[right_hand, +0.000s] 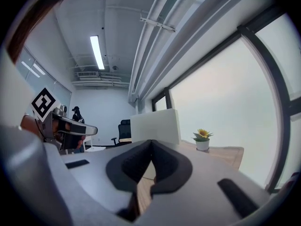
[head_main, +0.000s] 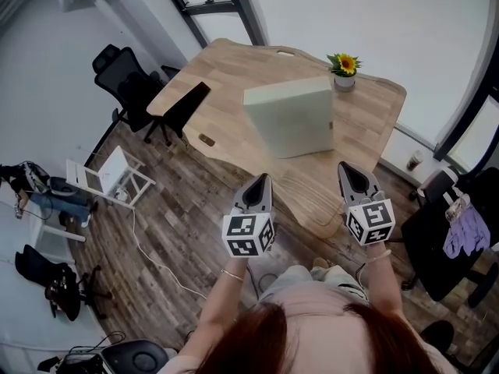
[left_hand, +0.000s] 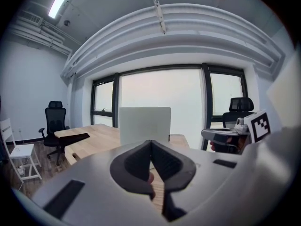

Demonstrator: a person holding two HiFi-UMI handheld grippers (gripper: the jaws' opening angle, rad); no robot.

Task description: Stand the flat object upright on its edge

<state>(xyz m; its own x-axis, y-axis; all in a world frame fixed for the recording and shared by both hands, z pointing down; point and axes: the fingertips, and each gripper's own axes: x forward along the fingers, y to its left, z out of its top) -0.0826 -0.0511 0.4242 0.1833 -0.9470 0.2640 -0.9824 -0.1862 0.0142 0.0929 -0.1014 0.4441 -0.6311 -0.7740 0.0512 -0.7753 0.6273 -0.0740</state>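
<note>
Pale flat slab (head_main: 290, 119) upright on its lower edge, toward the middle of the wooden table (head_main: 226, 72), broad face turned to the near side. Free-standing, in contact with neither gripper.

Left gripper (head_main: 263, 179) and right gripper (head_main: 348, 168) side by side over the table's curved near edge, short of the slab, tips aimed toward it. Both pairs of jaws pressed together, pads meeting at the tips, nothing held between them. Bare wood between the tips and the slab's base.

Behind the slab to the right, a small potted sunflower (head_main: 343, 72) near the far edge, close to the slab's upper corner but apart from it. At the left edge, a flat black item (head_main: 187, 104), well apart from the slab. Open tabletop on the slab's left and behind it.

Past the left edge, a black office chair (head_main: 125, 84); nearer on the floor, a white folding chair (head_main: 109, 176).
</note>
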